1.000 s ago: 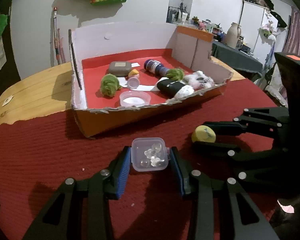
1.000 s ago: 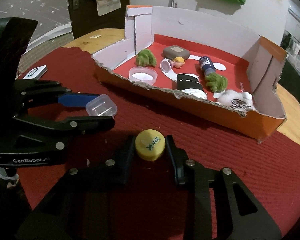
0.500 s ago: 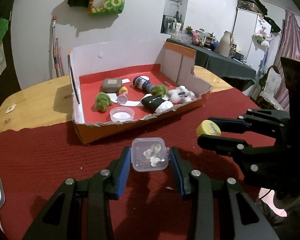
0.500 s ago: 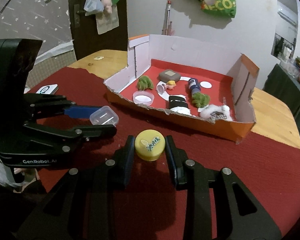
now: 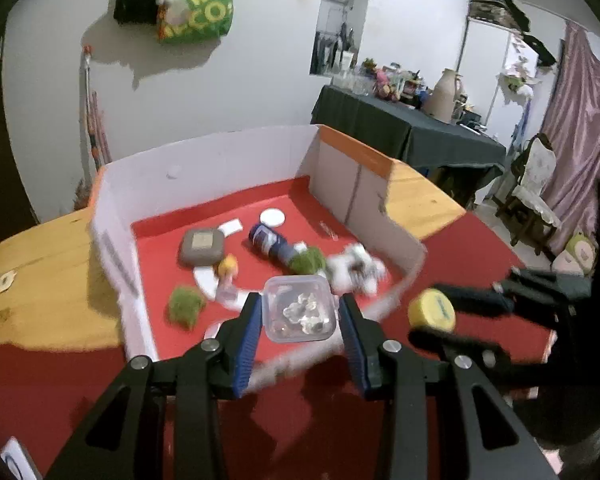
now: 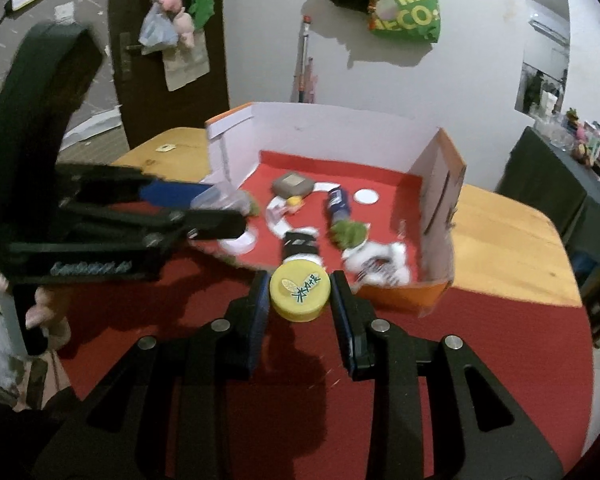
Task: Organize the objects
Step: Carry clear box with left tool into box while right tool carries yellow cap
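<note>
The main risk from here is a drop or a clash. The left tool (image 5: 300, 316) is clamped on a small clear plastic box (image 5: 299, 313) of glassy beads, gripped only at the tips of its pads, so a jolt could let the smooth container slip and fall onto whatever lies beneath it. The right tool (image 6: 300, 292) is clamped on a yellow bottle cap (image 6: 300, 291) — a shallow round thing held by its rim, which could squirt out if the squeeze eases. The two tools ride close side by side, and their fingers could knock together as both near the cardboard tray (image 5: 204, 160). The tray's torn front wall sits just below and ahead of both tools; a low pass might catch it and shove the tray across the red cloth (image 6: 500, 360) on the table.

The clear box sits squarely between the left tool's blue pads, with the tray floor ahead of and below it. The cap sits between the right tool's pads, with the tray's near edge just beyond — a black-and-white item (image 6: 300, 242) directly ahead.
</note>
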`<action>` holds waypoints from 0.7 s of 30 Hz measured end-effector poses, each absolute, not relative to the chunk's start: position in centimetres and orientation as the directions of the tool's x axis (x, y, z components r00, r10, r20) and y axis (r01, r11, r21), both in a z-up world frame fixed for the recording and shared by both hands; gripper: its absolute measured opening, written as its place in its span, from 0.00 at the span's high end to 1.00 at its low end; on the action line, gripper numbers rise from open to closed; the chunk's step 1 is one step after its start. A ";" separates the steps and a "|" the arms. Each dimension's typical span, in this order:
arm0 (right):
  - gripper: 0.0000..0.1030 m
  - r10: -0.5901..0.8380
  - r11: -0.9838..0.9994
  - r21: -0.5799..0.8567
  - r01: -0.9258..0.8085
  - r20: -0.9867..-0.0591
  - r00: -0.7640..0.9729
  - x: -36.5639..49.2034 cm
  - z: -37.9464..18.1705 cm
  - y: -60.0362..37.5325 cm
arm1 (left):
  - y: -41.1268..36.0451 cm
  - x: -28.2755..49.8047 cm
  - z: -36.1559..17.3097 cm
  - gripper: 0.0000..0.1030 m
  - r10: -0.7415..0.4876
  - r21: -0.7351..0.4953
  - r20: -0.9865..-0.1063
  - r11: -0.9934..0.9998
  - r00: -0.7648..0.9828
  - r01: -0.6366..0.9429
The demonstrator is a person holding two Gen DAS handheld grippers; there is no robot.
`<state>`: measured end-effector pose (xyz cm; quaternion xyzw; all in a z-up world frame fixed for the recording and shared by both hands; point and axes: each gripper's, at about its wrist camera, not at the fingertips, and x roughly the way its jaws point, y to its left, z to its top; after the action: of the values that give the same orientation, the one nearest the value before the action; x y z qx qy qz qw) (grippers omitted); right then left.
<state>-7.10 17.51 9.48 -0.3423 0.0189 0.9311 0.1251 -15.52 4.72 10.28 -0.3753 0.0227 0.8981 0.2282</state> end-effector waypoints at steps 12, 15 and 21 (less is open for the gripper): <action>0.72 0.297 -0.939 -0.100 -0.330 -0.721 -0.626 -14.8 9.1 24.7 | 10.0 -29.6 8.4 0.60 0.346 -0.158 -0.808 -0.907 -0.476 -0.391; 0.72 0.297 -0.936 -0.105 -0.335 -0.745 -0.597 -16.1 8.2 25.5 | 10.8 -31.9 7.1 0.60 0.344 -0.174 -0.833 -0.907 -0.434 -0.384; 0.72 0.307 -0.931 -0.131 -0.340 -0.783 -0.540 -18.3 6.8 26.5 | 10.9 -34.6 4.9 0.60 0.345 -0.208 -0.861 -0.910 -0.375 -0.359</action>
<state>-18.35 26.49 6.78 -0.4425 0.0187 0.8774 0.1846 -34.55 10.90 4.85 -0.5173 0.0070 0.8291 0.2122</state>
